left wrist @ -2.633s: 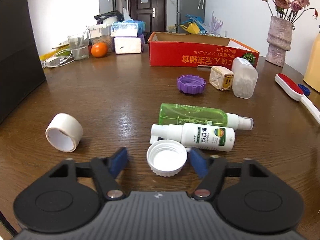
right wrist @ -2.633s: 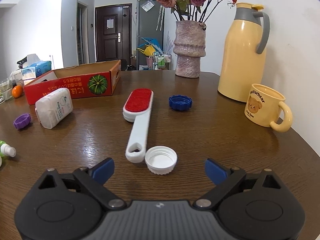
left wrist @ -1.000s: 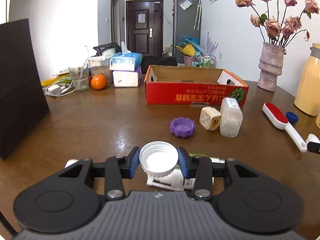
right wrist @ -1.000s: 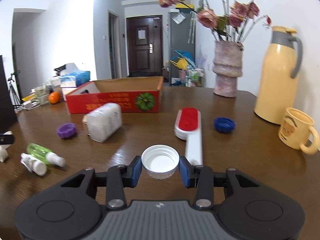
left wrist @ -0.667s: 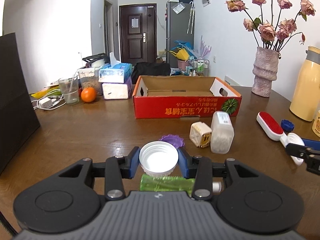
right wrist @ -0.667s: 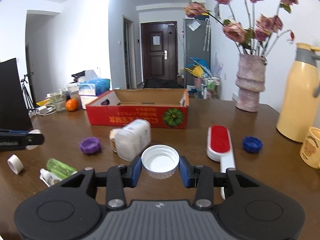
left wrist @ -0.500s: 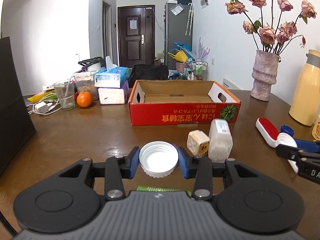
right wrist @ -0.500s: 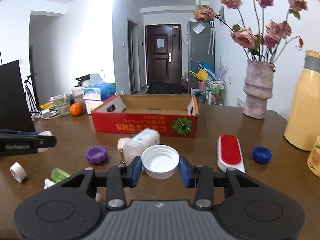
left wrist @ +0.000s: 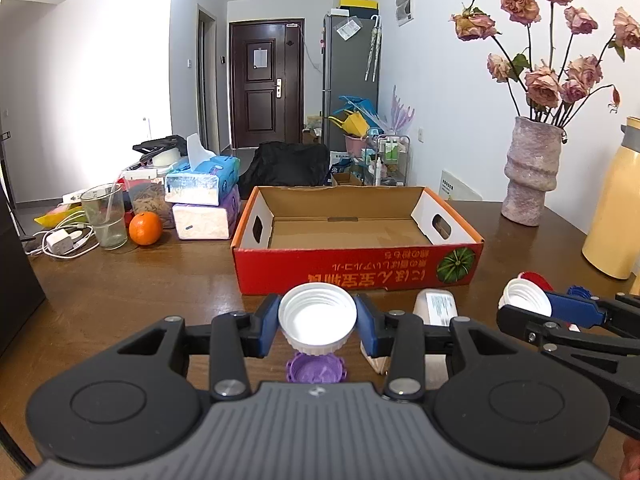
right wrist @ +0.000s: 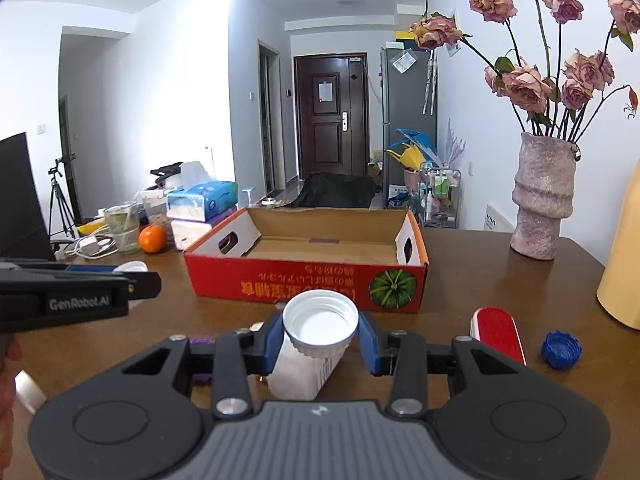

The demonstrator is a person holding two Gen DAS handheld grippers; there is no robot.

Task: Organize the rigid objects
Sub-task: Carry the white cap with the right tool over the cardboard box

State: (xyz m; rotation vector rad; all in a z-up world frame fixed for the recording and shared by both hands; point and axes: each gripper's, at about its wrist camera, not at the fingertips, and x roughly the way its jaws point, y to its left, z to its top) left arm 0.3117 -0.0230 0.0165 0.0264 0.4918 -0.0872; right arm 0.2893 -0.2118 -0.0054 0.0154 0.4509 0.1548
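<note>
Now: two white caps held in front of the red box

Both blue-padded tools grip a cap. The left hand-held gripper [left wrist: 317,325] pinches a white cap [left wrist: 317,320] above a purple cap [left wrist: 315,372] on the bench [left wrist: 120,292]. The right hand-held gripper [right wrist: 320,334] clamps another white cap [right wrist: 320,322] (open side facing the camera). The red cardboard box [right wrist: 308,280] stands just beyond, open-topped.

purple cap [left wrist: 316,368]: half hidden by gripper body | yellow flask [left wrist: 614,208]: cut off by right edge
</note>
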